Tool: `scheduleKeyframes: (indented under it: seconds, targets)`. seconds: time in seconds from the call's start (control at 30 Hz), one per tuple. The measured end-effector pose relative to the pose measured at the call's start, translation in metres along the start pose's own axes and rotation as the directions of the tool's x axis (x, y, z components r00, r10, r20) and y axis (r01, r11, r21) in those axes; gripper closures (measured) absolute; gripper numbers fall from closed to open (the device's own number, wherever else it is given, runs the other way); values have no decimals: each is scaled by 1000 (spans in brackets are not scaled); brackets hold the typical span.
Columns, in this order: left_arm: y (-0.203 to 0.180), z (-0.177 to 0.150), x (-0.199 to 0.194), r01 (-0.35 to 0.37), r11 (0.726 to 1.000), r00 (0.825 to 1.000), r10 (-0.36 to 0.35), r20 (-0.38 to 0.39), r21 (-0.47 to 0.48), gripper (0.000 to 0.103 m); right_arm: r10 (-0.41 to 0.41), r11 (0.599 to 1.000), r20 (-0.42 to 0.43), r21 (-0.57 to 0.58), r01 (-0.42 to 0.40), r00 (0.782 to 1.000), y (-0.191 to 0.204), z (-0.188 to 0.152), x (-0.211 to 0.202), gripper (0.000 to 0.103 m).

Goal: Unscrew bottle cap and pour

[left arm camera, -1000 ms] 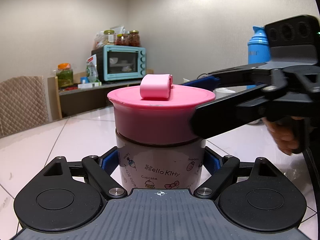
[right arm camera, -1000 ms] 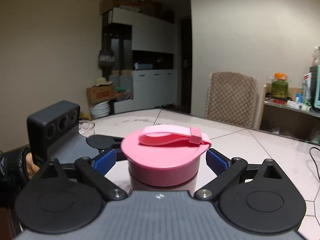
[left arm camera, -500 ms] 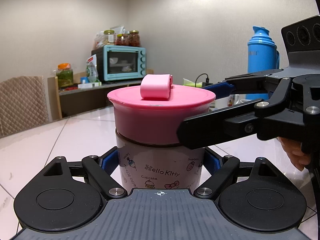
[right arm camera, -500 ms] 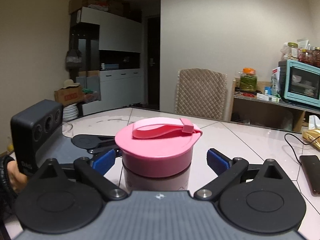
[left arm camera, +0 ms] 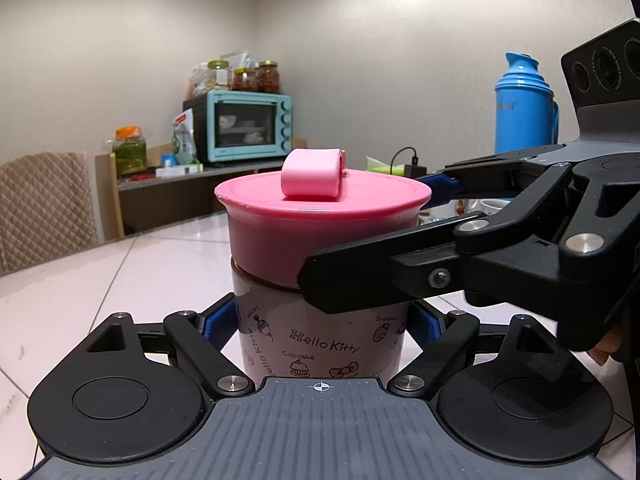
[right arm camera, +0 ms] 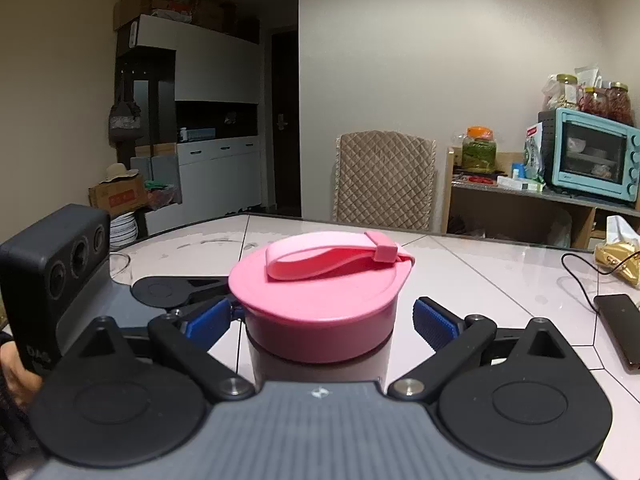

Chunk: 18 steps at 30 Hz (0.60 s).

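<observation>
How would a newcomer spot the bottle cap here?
On the white tiled table stands a Hello Kitty bottle, gripped low by the left gripper. The cap is its wide pink top, the only one with a folded pale-pink strap.

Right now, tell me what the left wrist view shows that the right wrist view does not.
Only the left wrist view shows the blue thermos and the Hello Kitty print on the bottle, gripped by the left gripper. Only the right wrist view shows the phone, and the right gripper closing around the pink cap, pads not yet pressing. Both show cap, bottle and the teal oven.
</observation>
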<state>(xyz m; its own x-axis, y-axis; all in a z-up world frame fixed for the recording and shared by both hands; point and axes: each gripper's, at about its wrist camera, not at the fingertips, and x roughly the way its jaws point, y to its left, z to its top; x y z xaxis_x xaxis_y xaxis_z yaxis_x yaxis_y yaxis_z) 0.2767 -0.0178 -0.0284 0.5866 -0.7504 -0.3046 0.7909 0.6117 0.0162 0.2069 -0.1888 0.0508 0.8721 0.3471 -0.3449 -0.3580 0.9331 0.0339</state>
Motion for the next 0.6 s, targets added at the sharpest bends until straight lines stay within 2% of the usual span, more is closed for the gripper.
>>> scheduleKeyframes:
  seconds: [0.23, 0.6]
  targets:
    - [0, 0, 0, 0, 1000, 1000, 0, 0, 0, 13, -16, 1000, 1, 12, 16, 1000, 6, 1, 4, 5]
    - [0, 0, 0, 0, 1000, 1000, 0, 0, 0, 13, -35, 999, 2, 12, 35, 999, 9, 2, 8, 16]
